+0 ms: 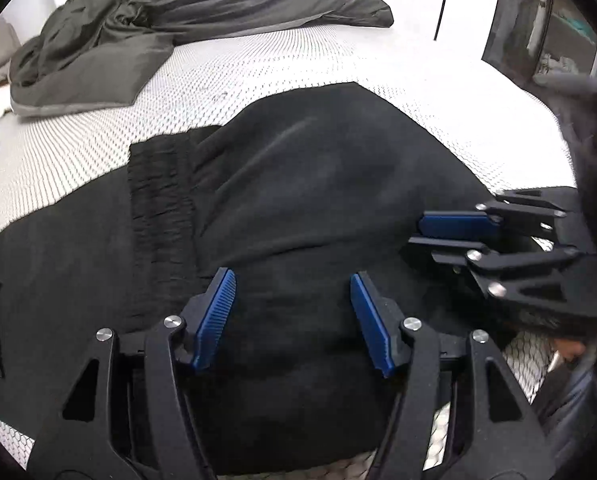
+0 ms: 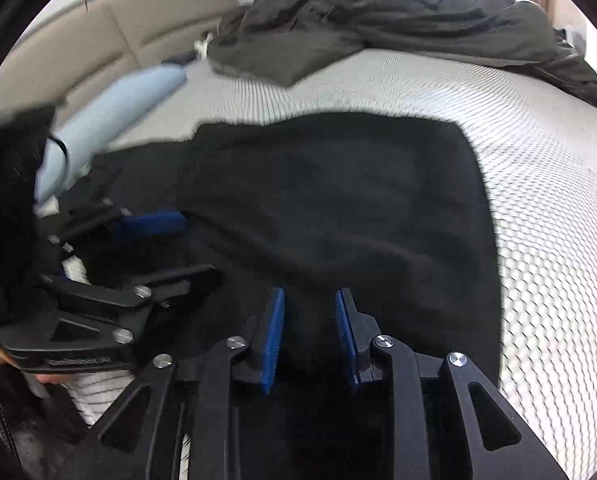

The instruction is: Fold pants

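Black pants [image 1: 318, 184] lie folded on the white mesh-patterned mattress [image 1: 226, 80], with the ribbed waistband [image 1: 162, 200] at the left. My left gripper [image 1: 291, 276] hovers low over the near part of the pants, jaws wide open and nothing pinched between the blue pads. My right gripper [image 1: 414, 236] comes in from the right, lying close to the cloth with only a narrow gap between its fingers. In the right wrist view the pants [image 2: 338, 200] spread ahead. There the right gripper [image 2: 309, 292] shows a small gap with no cloth gripped, and the left gripper [image 2: 196, 242] is at the left.
A crumpled dark grey duvet [image 1: 186, 12] fills the far side of the bed. A light blue roll [image 2: 114, 112] lies by the beige headboard [image 2: 98, 36]. A hand [image 2: 46, 378] holds the left gripper. Dark furniture [image 1: 546, 28] stands at the far right.
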The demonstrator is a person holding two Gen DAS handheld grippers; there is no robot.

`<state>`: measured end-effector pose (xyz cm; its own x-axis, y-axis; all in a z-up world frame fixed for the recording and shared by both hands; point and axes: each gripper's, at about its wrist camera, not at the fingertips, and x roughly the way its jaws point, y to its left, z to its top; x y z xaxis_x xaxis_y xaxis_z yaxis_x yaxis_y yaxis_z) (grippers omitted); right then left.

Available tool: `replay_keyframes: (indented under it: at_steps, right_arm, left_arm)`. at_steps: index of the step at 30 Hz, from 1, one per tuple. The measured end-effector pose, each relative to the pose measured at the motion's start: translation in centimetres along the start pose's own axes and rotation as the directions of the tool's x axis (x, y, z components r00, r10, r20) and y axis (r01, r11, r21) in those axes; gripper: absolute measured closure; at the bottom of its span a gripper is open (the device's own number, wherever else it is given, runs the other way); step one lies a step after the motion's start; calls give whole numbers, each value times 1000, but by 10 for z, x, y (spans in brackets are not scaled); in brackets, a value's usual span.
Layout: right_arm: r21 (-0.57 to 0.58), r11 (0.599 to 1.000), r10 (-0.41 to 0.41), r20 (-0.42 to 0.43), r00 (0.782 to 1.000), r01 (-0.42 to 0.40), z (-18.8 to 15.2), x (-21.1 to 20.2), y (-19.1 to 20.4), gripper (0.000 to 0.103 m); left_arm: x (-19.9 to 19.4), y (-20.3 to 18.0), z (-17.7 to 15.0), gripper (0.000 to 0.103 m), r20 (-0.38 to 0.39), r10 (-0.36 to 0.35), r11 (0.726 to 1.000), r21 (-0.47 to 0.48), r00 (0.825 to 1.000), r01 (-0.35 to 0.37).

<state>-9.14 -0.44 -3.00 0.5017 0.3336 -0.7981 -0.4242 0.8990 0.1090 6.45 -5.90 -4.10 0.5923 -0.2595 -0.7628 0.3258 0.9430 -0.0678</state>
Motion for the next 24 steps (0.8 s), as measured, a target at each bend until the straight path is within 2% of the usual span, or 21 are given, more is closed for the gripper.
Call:
replay_keyframes:
  at_steps: [2, 5, 8, 10, 12, 14, 16, 17, 18, 19, 20, 22, 24]
  right_arm:
    - [-55, 997, -59, -1, 998, 59, -3, 4, -8, 77]
    - [-35, 984, -176, -9, 984, 176, -10, -5, -37, 77]
    - [30, 990, -140, -10, 990, 140, -8, -13, -49, 77]
    - [62, 990, -124, 21, 992, 123, 2, -21, -44, 77]
    - [81, 996, -47, 66, 997, 41, 16, -24, -33, 76]
    - [85, 996, 10, 63, 998, -16, 34, -10, -18, 75]
    - [101, 993, 61, 24, 998, -63, 46, 11, -12, 75]
    - [119, 987, 111, -25, 993, -107, 49, 30, -11, 74]
    - [131, 984, 131, -57, 990, -122, 48, 39, -11, 74]
    - [130, 984, 133, -64, 989, -123, 47, 46, -13, 74]
    - [105, 985, 144, -56, 988, -138, 46, 47, -14, 75]
    - [75, 994, 86, -59, 995, -81, 43, 40, -20, 75]
    - [35, 994, -97, -59, 993, 100, 38, 30, -35, 75]
  left_arm:
    - [-6, 12, -9, 49, 5, -26, 1000, -5, 1000, 26]
    - [-16, 21, -19, 49, 2, -17, 1000, -25, 1000, 17]
    - [-27, 20, -18, 49, 15, 10, 999, -38, 1000, -9]
    - [-35, 18, -8, 49, 51, -22, 998, -54, 998, 24]
    - [-31, 14, 12, 49, 79, -34, 997, -66, 996, 39]
    - [-17, 15, 25, 49, 55, -28, 994, -101, 998, 33]
    - [3, 22, 30, 49, 3, -45, 986, -160, 999, 45]
    - [13, 25, 30, 51, -24, -47, 985, -167, 999, 43]
    - [17, 26, 29, 57, -31, -31, 988, -149, 999, 26]
    - [17, 27, 28, 61, -32, -19, 992, -126, 999, 14]
    - [15, 29, 25, 71, -29, -10, 993, -118, 1000, 7]
    - [9, 40, 17, 73, -13, -39, 989, -141, 999, 37]
    - [3, 48, 12, 73, -1, -59, 985, -160, 998, 58]
